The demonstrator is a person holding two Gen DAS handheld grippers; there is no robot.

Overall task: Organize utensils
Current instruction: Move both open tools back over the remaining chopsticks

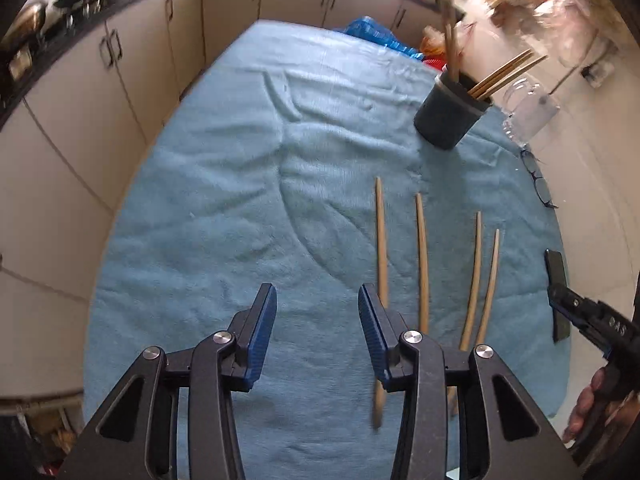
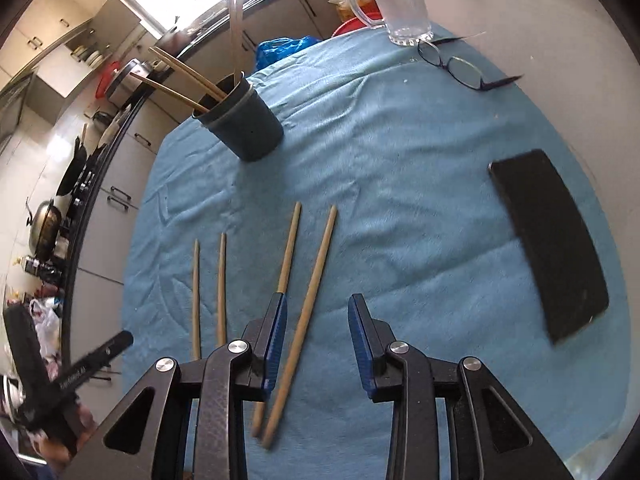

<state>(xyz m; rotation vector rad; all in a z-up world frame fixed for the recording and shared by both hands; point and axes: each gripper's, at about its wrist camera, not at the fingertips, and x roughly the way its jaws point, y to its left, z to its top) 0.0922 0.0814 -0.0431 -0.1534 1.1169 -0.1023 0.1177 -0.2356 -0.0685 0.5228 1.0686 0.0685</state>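
I hold a two-finger tool in each hand above a rumpled, fuzzy light-blue towel [image 2: 400,184] spread over a table.

From the left: my left gripper [image 1: 317,320] stands released, its ribbed blue pads parted with nothing but towel between them. All four loose, slim, tapered wooden chopsticks [image 1: 422,260] lie to its right, roughly parallel on the soft cloth, the nearest one passing just beside its right finger. If I close here I would pinch only fabric and drag the towel, and that could scatter the row.

Next, my right gripper [image 2: 317,340] is also released. One chopstick lies between its pads, untouched; its neighbour runs under the left finger. If I close off-centre I could roll the smooth round stick away or catch both at once.

Beyond the row stands the dark, round, matte holder cup [image 2: 244,120], with several chopsticks already leaning out. They could be knocked out, or the cup tipped on the soft towel, when I drop in another.

Further right sit a clear glass mug [image 2: 404,4], thin-framed spectacles [image 2: 452,64] and a flat black rectangular slab [image 2: 552,240], all well apart from the sticks.
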